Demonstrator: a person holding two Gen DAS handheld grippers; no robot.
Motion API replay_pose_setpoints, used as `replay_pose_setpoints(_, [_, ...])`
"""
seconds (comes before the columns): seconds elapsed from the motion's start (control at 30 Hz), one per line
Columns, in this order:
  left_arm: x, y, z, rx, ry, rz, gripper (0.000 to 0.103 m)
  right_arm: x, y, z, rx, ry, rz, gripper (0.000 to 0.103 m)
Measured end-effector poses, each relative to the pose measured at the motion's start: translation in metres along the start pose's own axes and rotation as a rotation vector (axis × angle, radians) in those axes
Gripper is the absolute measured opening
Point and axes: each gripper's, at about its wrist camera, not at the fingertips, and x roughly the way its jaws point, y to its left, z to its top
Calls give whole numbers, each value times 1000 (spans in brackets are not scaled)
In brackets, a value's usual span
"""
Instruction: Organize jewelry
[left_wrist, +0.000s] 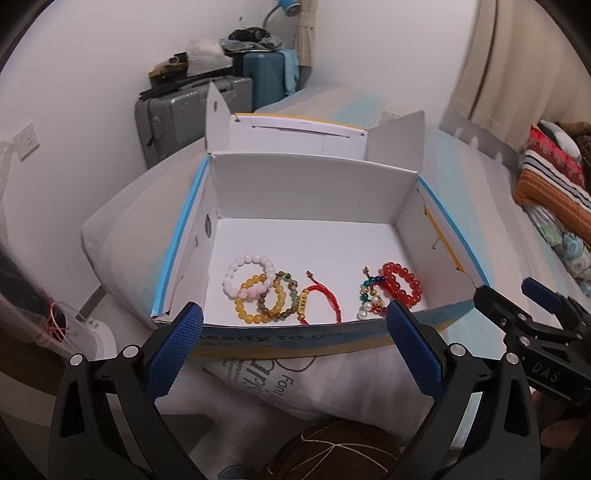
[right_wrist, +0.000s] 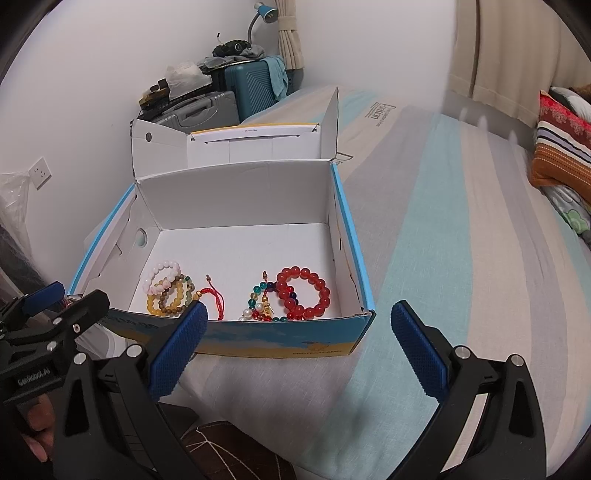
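Note:
An open white cardboard box with blue edges sits on the bed. Inside lie a pink-white bead bracelet, a yellow bead bracelet, a brown-green bead bracelet, a red cord bracelet, a multicoloured bead strand and a red bead bracelet. My left gripper is open and empty before the box's front wall. My right gripper is open and empty near the box's front right corner.
The bed has a striped grey and light-blue sheet. Folded blankets and pillows lie at the far right. Suitcases stand by the wall behind the box. The right gripper shows at the right edge of the left wrist view.

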Motion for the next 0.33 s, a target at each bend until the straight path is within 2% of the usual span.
replay_pose_setpoints(0.33, [0,-3,1,3,22,1,97,0,0,0,-2,0,1,96])
